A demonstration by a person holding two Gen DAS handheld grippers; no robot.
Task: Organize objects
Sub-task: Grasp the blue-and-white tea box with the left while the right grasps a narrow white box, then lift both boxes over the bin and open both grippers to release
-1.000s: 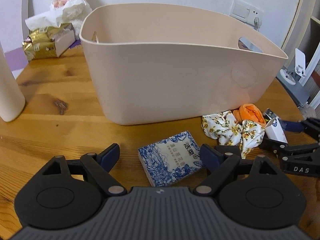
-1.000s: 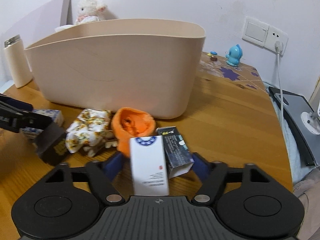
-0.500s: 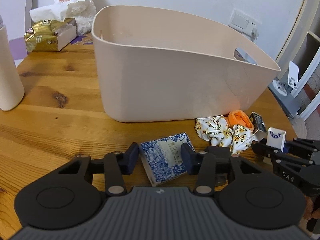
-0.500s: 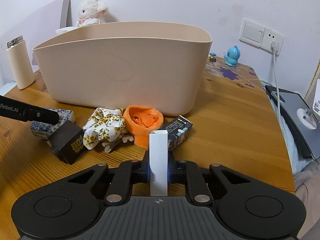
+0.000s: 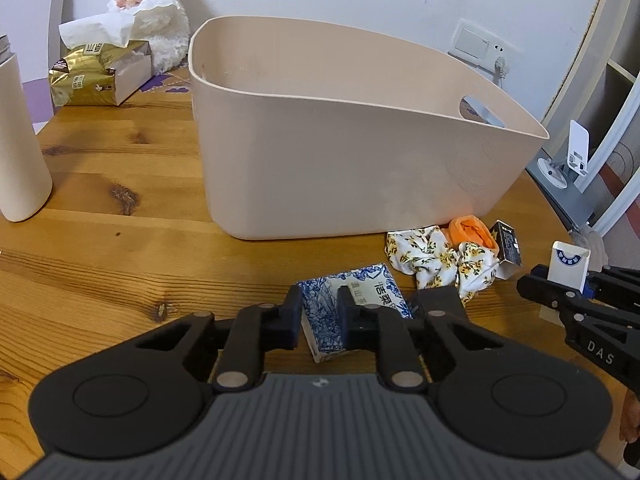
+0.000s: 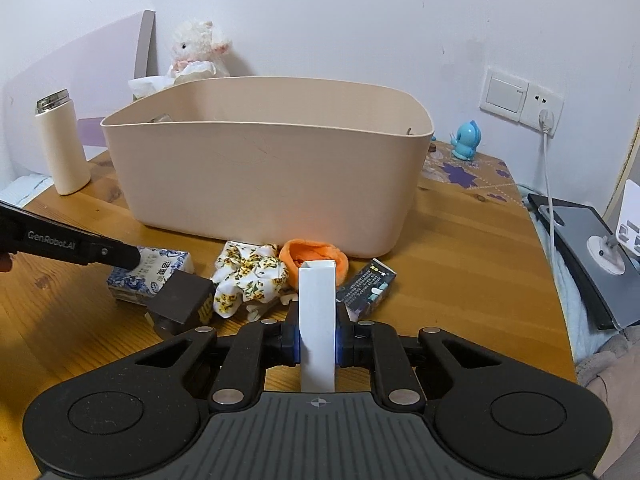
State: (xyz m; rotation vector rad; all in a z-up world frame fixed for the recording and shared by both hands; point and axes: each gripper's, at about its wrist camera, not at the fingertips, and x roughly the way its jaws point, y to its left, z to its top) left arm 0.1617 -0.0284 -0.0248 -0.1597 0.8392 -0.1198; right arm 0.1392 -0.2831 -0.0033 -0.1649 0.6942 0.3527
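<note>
Since half-second ago: left claw (image 5: 318,318) closed further on blue-and-white patterned tissue packet (image 5: 352,300); right claw (image 6: 317,338) still clamps upright white cardboard box (image 6: 317,320). Large beige plastic tub (image 6: 264,176) on wooden tabletop (image 5: 100,248); floral fabric scrunchie (image 6: 248,276), orange plush piece (image 6: 316,252), dark small carton (image 6: 368,284) lie just beside tub.

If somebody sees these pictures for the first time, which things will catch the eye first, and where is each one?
The large beige plastic tub dominates the middle of the wooden table. Right in the foreground, the right gripper has its jaws shut on an upright white cardboard box, while the left gripper pinches the blue-and-white patterned tissue pack. Between them, in front of the tub, lies the white floral cloth beside an orange fuzzy pouch.
</note>
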